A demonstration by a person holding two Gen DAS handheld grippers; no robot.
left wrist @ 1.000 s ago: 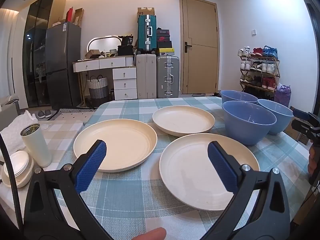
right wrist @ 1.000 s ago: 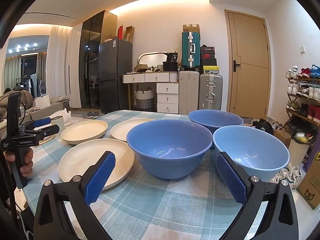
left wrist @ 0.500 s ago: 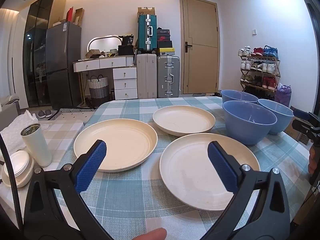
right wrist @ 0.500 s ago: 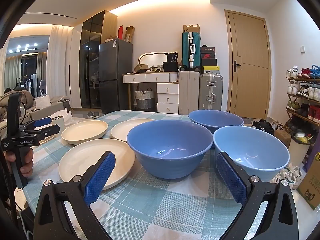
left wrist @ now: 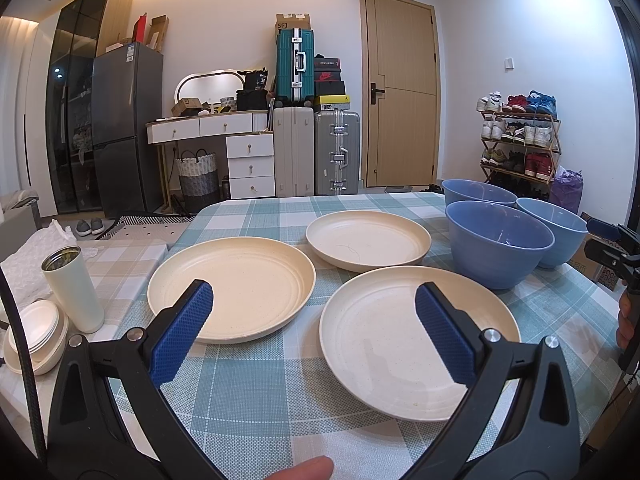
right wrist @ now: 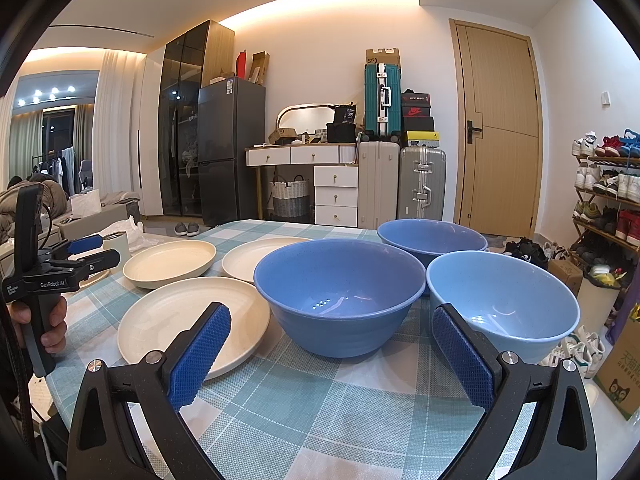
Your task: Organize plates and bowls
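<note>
Plates (three, cream) lie apart on the checked bench, three blue bowls clustered just beside them. Left gripper and right gripper hover spread wide, holding nothing.

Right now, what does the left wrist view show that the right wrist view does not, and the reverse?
Only the left view: a stack of small white dishes beside the white tumbler, and the open left tongs seen from behind.

Only the right view: the curtained room at far left, and the open right tongs up close.

Both: three cream plates and three blue bowls on the checked tablecloth.
</note>
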